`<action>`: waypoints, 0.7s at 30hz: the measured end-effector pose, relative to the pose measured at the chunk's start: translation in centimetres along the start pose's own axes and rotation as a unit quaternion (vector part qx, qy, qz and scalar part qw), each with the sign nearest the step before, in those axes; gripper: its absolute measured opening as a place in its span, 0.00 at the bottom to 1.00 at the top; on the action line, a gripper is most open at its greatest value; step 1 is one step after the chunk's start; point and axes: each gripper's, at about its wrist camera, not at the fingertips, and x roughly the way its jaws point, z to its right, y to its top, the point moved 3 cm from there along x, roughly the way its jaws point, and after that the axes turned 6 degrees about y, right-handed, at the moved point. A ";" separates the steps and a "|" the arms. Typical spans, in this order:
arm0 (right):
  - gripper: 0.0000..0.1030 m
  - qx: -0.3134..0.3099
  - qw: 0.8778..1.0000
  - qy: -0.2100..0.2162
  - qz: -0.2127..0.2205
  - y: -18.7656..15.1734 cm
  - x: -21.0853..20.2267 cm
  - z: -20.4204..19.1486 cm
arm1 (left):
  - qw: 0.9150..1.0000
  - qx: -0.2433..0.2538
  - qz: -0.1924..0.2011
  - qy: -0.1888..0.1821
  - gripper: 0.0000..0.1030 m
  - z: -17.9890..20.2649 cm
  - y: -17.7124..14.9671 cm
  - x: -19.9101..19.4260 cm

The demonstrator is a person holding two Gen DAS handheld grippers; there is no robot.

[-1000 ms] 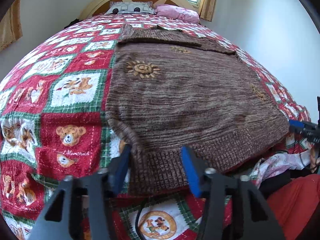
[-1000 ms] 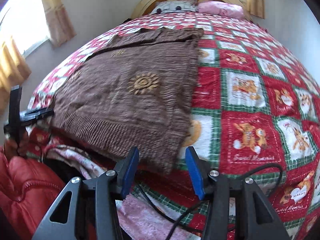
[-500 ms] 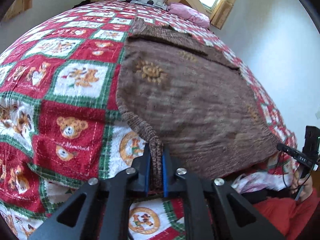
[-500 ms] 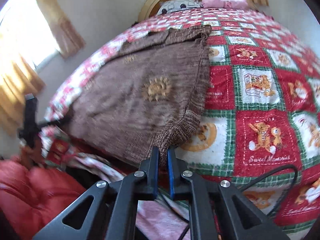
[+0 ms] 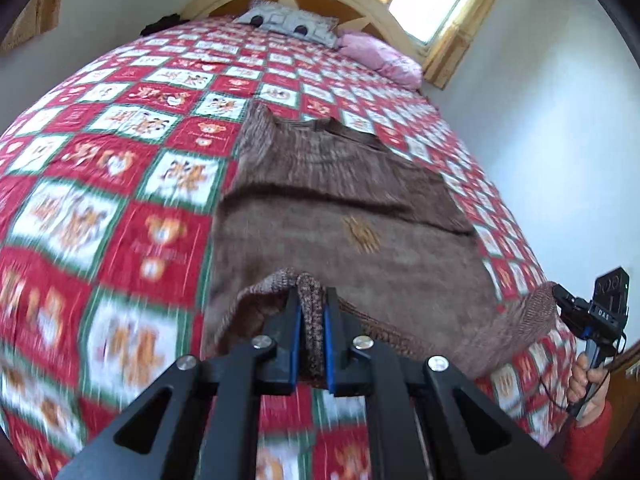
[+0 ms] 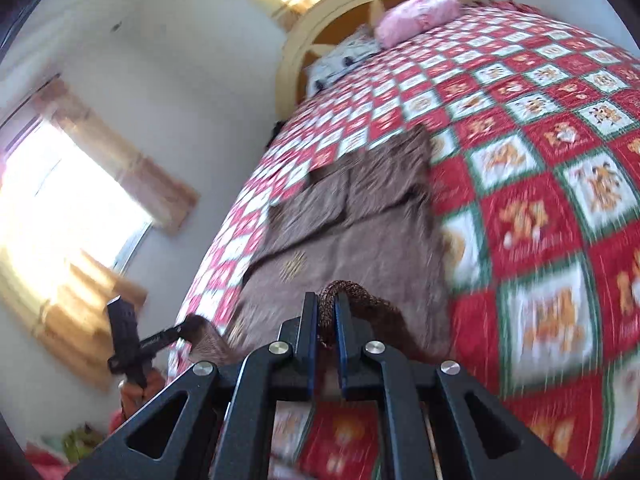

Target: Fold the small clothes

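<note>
Both tongs are gripping the bottom hem of the brown sweater (image 5: 352, 216), the left tongs (image 5: 312, 312) clamped on one corner and the right tongs (image 6: 327, 316) on the other, while the rest is lying flat on the bed (image 5: 120, 160). The fold looks to be just starting; next, both corners probably need carrying together toward the sweater's collar, level and evenly.

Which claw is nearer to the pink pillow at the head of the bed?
Right, it seems. The pink pillow lies far ahead of the right claw, almost straight on; from the left claw it is far ahead and off to the right.
</note>
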 end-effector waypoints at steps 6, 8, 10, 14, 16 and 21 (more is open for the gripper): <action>0.08 0.001 0.998 -0.054 -0.010 2.1 5.9 4.3 | 0.999 0.013 -0.012 0.049 0.16 -1.0 4.2 5.7; 0.08 0.004 0.998 -0.067 -0.005 2.1 6.7 5.4 | 0.999 0.015 -0.017 0.045 0.26 -1.6 4.9 6.2; 0.14 0.020 0.999 -0.049 -0.002 2.4 7.0 6.3 | 0.999 0.019 -0.014 0.043 0.52 -2.1 5.2 5.8; 0.52 0.037 0.998 -0.022 0.046 2.5 5.0 6.6 | 0.996 0.065 0.045 0.050 0.78 -3.3 5.3 3.2; 0.61 0.034 0.996 -0.010 0.085 2.3 3.3 6.2 | 0.992 0.090 0.059 0.058 0.78 -3.5 5.3 2.6; 0.60 -0.031 0.994 -0.027 0.106 0.9 1.7 3.8 | 0.969 0.217 0.085 0.085 0.78 -2.5 3.1 2.2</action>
